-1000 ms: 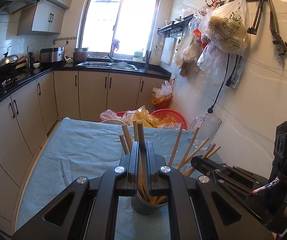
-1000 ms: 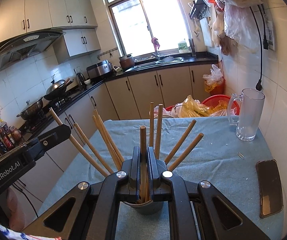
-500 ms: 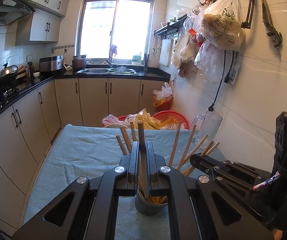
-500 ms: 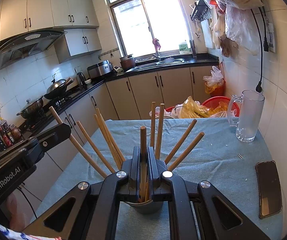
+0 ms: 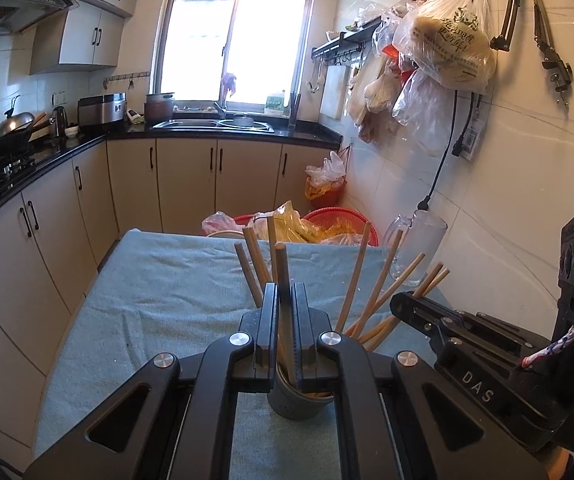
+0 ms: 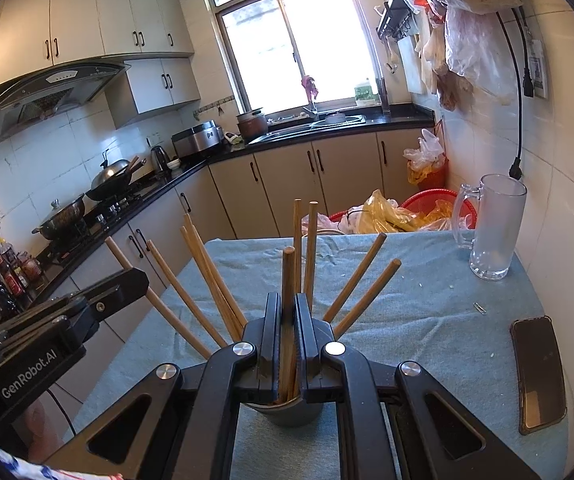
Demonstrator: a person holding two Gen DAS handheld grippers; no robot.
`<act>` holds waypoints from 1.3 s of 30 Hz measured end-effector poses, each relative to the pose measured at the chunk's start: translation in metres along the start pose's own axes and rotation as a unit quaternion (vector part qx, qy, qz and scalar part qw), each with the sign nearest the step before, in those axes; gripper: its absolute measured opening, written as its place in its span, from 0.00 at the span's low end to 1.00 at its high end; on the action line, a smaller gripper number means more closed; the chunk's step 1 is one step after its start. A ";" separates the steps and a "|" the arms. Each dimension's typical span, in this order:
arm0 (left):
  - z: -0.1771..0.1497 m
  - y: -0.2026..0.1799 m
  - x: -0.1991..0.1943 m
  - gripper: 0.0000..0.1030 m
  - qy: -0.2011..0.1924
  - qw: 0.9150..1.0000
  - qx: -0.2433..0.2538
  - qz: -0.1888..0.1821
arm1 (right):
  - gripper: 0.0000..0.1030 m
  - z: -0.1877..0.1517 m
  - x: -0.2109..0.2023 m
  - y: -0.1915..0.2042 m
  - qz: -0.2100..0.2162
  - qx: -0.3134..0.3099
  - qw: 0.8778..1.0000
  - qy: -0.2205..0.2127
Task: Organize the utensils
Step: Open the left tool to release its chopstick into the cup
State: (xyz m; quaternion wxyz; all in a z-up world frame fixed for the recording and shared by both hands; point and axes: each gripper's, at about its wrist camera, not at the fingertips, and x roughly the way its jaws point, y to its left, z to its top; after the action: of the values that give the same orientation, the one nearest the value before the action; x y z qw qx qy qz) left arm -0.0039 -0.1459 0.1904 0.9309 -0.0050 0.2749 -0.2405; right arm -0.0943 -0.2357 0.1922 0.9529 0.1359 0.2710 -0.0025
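Note:
A grey cup (image 5: 299, 402) (image 6: 293, 416) stands on the blue-green cloth and several wooden chopsticks fan out of it. My left gripper (image 5: 285, 292) is shut on one upright chopstick (image 5: 281, 260) whose lower end reaches into the cup. Over the same cup, my right gripper (image 6: 288, 300) is shut on another upright chopstick (image 6: 288, 268). Each view also shows the other tool from the side: the right gripper (image 5: 427, 314) and the left gripper (image 6: 123, 284). The jaws hide the cup's far rim.
A glass mug (image 5: 419, 248) (image 6: 495, 224) stands at the table's far right by the tiled wall. A dark phone (image 6: 537, 372) lies on the cloth at the right. Red baskets with bags (image 5: 343, 224) sit beyond the table's far edge. Cabinets run along the left.
The left wrist view has swayed slightly; otherwise both grippers stay shut on their chopsticks over the cup.

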 end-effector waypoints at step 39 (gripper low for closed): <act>0.012 0.030 0.019 0.43 0.008 0.997 -0.065 -0.027 | 0.07 -0.002 -0.002 -0.003 0.010 0.004 1.000 0.001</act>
State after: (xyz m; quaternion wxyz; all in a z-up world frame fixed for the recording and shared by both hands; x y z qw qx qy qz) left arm 0.0292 -0.1294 0.1866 0.9196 -0.0711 0.2968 -0.2474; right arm -0.0972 -0.2383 0.1912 0.9521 0.1428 0.2702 0.0060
